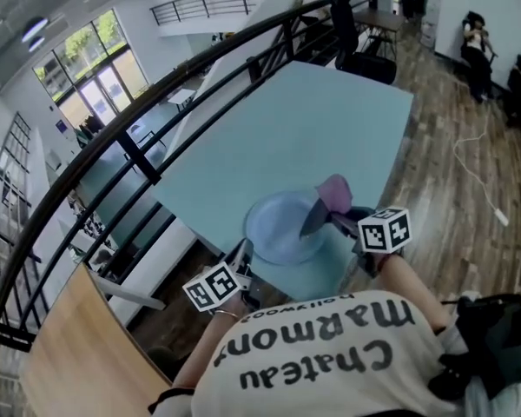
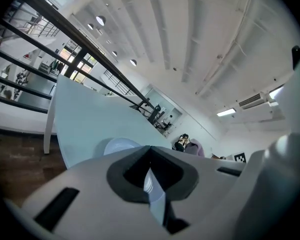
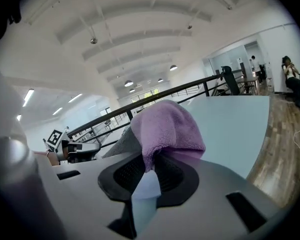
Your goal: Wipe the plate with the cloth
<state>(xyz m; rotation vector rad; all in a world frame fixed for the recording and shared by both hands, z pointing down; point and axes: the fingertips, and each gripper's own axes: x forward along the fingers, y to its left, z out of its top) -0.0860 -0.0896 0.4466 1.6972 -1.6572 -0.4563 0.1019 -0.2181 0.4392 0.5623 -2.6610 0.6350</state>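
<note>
Pale blue bench (image 1: 330, 120) beside railing (image 1: 156, 94): left hand-held gripper (image 2: 151, 159) clamped on plate (image 1: 278, 224) rim, right hand-held gripper (image 3: 150, 166) clamped on purple cloth (image 3: 167, 129).

Pale blue plate (image 1: 278, 226), seemingly raised, purple cloth (image 1: 334, 195) bunched over its rim

There is one table (image 1: 313, 120). Over the table's near end are one pale blue plate (image 1: 276, 226) and one purple cloth (image 1: 335, 195). Two grippers are at the table's near edge: the left gripper (image 1: 241, 252) and the right gripper (image 1: 333, 216).
</note>
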